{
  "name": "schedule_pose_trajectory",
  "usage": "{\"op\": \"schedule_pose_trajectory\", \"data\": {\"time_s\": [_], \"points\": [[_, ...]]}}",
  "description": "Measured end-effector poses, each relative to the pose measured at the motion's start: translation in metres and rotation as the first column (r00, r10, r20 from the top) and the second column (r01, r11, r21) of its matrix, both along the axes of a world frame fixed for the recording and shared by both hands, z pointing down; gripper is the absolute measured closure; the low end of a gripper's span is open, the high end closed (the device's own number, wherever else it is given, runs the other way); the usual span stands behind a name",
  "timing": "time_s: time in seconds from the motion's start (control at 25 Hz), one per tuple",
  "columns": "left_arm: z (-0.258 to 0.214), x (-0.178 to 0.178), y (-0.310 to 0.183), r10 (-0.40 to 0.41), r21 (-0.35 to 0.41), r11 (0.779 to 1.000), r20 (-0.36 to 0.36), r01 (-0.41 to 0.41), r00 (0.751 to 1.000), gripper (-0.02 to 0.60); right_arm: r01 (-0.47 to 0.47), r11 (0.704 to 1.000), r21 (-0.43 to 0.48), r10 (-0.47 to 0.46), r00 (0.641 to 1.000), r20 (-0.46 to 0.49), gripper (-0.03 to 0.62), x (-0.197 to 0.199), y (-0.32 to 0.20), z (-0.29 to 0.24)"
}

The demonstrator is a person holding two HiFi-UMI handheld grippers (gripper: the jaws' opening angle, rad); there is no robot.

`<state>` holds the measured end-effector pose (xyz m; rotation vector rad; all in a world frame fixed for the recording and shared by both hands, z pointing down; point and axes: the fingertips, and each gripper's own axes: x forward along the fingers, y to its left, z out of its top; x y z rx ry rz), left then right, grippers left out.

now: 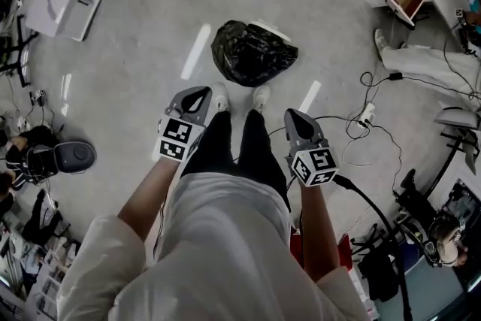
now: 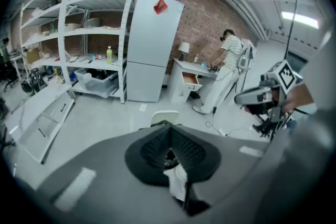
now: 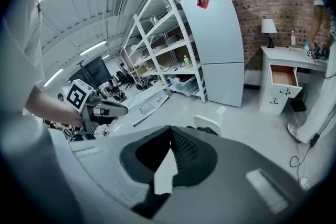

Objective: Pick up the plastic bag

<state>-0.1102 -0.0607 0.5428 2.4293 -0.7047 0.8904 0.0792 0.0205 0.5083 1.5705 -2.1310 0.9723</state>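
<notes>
Plastic bag [image 1: 252,52]: thin black plastic, glossy, crinkled. Floor [image 1: 143,19]: grey, smooth, polished, light streaks reflect off it. Left gripper [image 1: 201,92] & right gripper [image 1: 290,116]: matt grey plastic shells. Pads [image 2: 186,147]: black, ribbed, look rubbery. Marker cubes [image 1: 179,139]: matt b/w print. Shirt [image 1: 225,237] white cloth, trousers [image 1: 225,146] black cloth, both matt. Back wall [image 2: 210,13]: rough red brick. Fridge [image 2: 152,44]: smooth white, slight sheen. Shelving [image 2: 68,18]: white-painted metal. Drawer [image 3: 283,76]: bare wood inside.

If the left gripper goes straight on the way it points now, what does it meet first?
Probably the black plastic bag on the floor: the left gripper, jaws shut, points forward and down at its near left side. Depth is unclear, so it may touch the floor just before the bag.
</notes>
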Motion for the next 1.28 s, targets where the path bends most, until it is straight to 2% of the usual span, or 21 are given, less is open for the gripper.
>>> {"op": "schedule_pose_trajectory", "data": {"time_s": [0.32, 0.4, 0.64, 0.92, 1.04, 1.2, 1.28], "points": [[0.097, 0.035, -0.028, -0.055, -0.041, 0.998, 0.035, 0.057, 0.998, 0.577, 0.056, 0.995, -0.078, -0.052, 0.997, 0.053, 0.588, 0.032, -0.025, 0.108], [0.132, 0.04, -0.032, -0.074, -0.07, 0.995, 0.048, 0.078, 0.996, 0.577, 0.059, 0.993, -0.106, -0.054, 0.997, 0.055, 0.544, 0.042, -0.031, 0.142], [0.239, 0.031, -0.047, -0.125, -0.157, 0.977, 0.109, 0.141, 0.986, 0.558, 0.068, 0.984, -0.165, -0.06, 0.997, 0.057, 0.535, 0.061, -0.047, 0.239], [0.354, 0.028, -0.063, -0.113, -0.201, 0.969, 0.17, 0.147, 0.979, 0.543, 0.05, 0.969, -0.241, -0.034, 0.997, 0.068, 0.516, 0.093, -0.047, 0.36], [0.397, 0.023, -0.073, -0.162, -0.238, 0.949, 0.191, 0.206, 0.968, 0.517, 0.017, 0.961, -0.276, 0.001, 0.998, 0.065, 0.5, 0.113, -0.049, 0.405], [0.441, 0.018, -0.085, -0.256, -0.315, 0.897, 0.197, 0.308, 0.946, 0.48, -0.048, 0.945, -0.323, 0.072, 0.995, 0.064, 0.48, 0.142, -0.055, 0.451], [0.457, 0.016, -0.09, -0.275, -0.338, 0.881, 0.202, 0.33, 0.94, 0.465, -0.06, 0.938, -0.341, 0.085, 0.995, 0.059, 0.459, 0.151, -0.058, 0.47]]}}
